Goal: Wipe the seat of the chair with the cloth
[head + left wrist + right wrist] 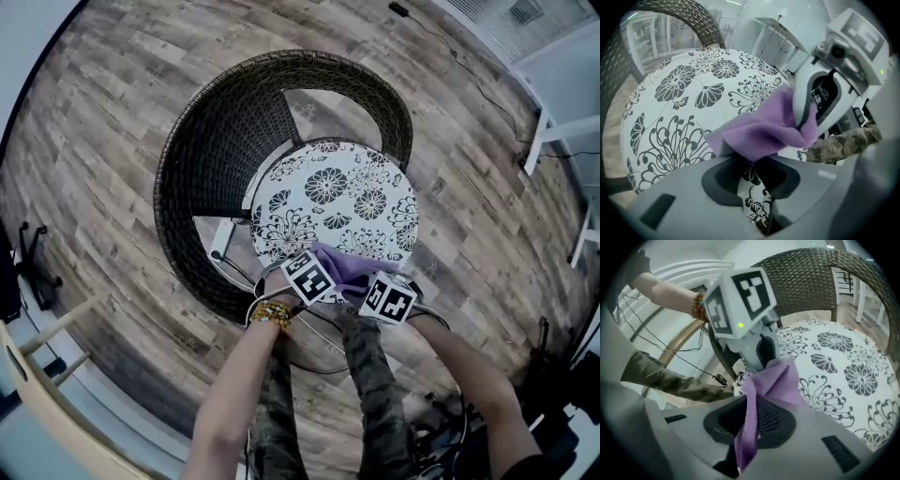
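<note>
Left gripper [751, 165] and right gripper [749, 420] each clamped on cloth [340, 266] at near edge of seat [328, 192]. Press cloth flat; sweep overlapping strokes across whole seat.

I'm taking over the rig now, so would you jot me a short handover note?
Left tool: seems shut on one end of the cloth.
Right tool: shut on its other end.
Cloth: bunched between them above the seat's near edge.
Done: cloth in hand; whether any wiping happened doesn't show.
Left: wipe the seat.
</note>
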{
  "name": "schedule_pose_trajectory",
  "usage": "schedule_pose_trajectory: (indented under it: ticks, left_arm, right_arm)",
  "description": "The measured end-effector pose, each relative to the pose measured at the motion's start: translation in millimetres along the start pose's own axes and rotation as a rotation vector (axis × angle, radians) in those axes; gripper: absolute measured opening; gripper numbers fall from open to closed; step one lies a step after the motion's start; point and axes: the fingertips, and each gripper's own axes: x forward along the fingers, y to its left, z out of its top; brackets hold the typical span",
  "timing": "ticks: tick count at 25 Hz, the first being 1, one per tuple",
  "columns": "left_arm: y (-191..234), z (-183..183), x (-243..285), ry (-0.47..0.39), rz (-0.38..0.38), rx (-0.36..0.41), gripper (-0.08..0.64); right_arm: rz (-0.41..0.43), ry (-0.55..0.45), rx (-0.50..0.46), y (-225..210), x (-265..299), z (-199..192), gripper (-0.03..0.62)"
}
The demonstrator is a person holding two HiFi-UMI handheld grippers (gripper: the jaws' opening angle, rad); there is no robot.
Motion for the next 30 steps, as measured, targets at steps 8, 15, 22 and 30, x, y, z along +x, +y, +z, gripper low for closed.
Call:
schedule_pose_trajectory:
  ticks: [8,15,22,30]
  left_arm:
    - [0,1,-1,-0.003,0.001,-0.001,0.094]
    - [0,1,-3,-0.001,0.004,0.004,0.094]
    - [0,0,-1,-0.001,0.003,0.005,0.094]
    - [0,0,-1,-0.002,0.002,0.003,0.094]
  right_arm:
    - [-0.130,0.048,0.082,-95,-17,-13,0.043]
    - [-0.219,0.030,0.170,-164,-59,-17,0.043]
    - [-0.587,0.130,0.067,-253,-127,-24,0.041]
    - [-0.716,-0.165,0.135,-231,-207,19,0.043]
